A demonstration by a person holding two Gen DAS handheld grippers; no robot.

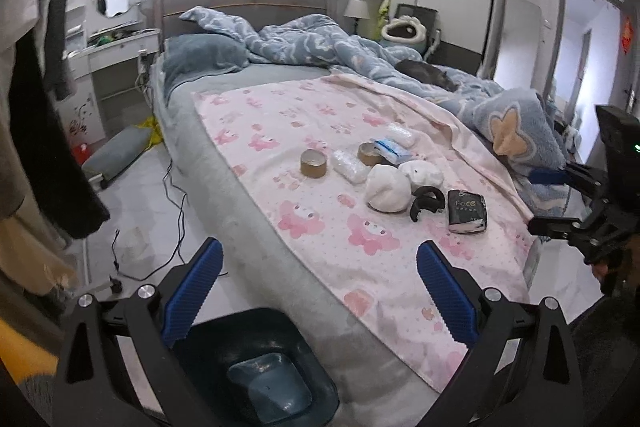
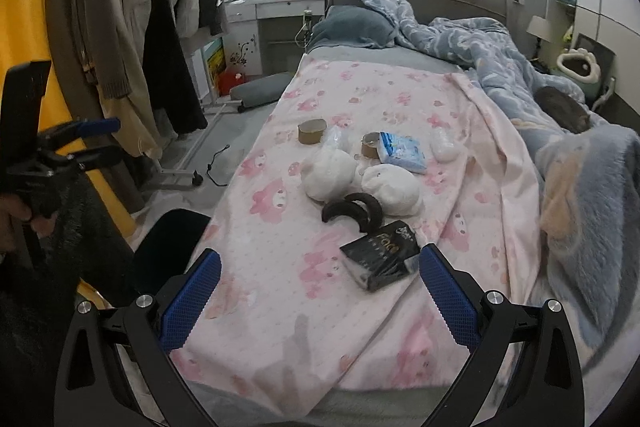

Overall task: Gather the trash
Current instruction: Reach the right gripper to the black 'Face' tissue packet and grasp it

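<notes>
Directly below the left gripper, fingers spread wide and empty, sits a dark blue bin beside the bed. Right gripper likewise gapes wide over the pink sheet, near the black tissue pack; cardboard tape rolls and white wads lie beyond.
</notes>
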